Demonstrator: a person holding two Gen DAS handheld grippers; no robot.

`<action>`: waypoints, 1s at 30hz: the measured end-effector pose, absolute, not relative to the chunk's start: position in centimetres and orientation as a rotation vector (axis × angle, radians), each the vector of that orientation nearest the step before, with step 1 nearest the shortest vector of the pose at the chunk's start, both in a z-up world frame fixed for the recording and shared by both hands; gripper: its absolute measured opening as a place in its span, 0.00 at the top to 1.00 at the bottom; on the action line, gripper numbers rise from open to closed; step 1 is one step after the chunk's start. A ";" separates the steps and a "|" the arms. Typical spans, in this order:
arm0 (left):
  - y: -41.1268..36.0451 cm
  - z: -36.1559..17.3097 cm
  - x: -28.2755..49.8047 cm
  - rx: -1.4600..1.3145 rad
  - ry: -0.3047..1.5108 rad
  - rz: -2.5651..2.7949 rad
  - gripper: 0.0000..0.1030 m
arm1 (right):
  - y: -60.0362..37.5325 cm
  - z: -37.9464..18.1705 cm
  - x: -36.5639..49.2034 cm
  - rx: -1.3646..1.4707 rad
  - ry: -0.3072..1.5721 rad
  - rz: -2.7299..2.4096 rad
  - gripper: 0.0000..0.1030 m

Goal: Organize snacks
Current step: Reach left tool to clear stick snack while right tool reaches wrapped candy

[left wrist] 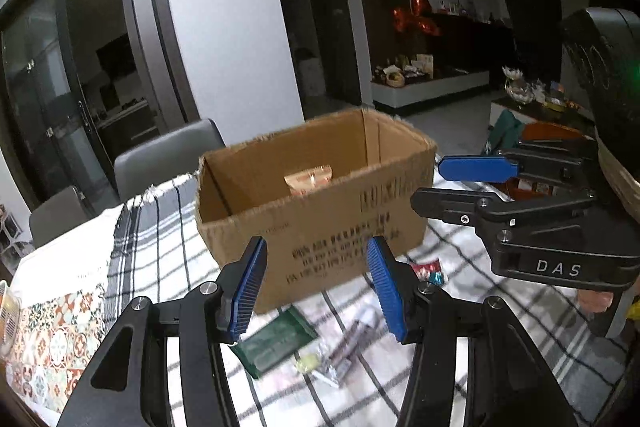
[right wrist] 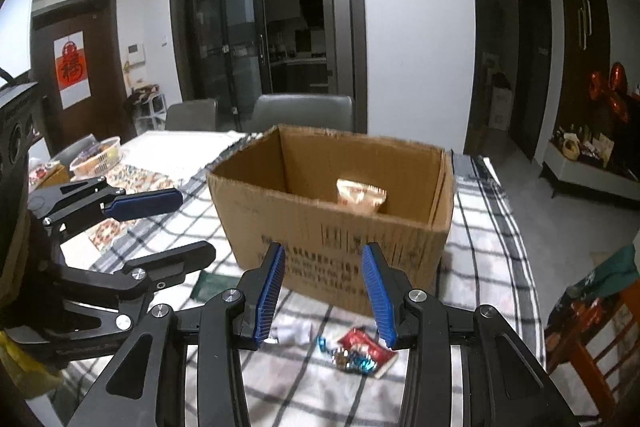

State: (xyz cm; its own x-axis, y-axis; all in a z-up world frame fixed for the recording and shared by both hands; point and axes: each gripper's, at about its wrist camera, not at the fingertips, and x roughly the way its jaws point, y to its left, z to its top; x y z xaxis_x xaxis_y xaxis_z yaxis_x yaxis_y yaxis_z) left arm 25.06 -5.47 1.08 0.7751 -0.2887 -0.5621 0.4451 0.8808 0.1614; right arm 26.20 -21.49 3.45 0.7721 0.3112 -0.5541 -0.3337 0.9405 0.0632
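Note:
An open cardboard box (left wrist: 320,223) (right wrist: 340,239) stands on the checked tablecloth (right wrist: 476,267), with a tan snack bag (left wrist: 308,179) (right wrist: 360,197) inside it. Loose snacks lie in front of the box: a green packet (left wrist: 276,341) (right wrist: 210,285), a red packet (left wrist: 430,271) (right wrist: 366,345), and small wrapped sweets (left wrist: 340,355) (right wrist: 348,361). My left gripper (left wrist: 316,255) (right wrist: 196,223) hovers open above the green packet, with nothing between its blue pads. My right gripper (right wrist: 323,255) (left wrist: 428,183) is open and empty over the red packet, close to the box's front.
Two grey chairs (right wrist: 304,113) stand behind the table. A white basket (right wrist: 98,155) sits at the far left on a patterned mat (left wrist: 52,339). A wooden chair (right wrist: 592,327) with green cloth stands off the table's right edge.

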 end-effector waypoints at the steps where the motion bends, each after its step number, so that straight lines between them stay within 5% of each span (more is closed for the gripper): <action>1: -5.5 0.8 24.9 0.300 0.563 -0.405 0.50 | -21.4 2.9 26.1 -0.045 0.607 0.353 0.60; 30: -6.9 -9.7 28.2 0.221 0.906 -0.477 0.51 | -22.0 -7.9 29.2 -0.033 0.946 0.347 0.60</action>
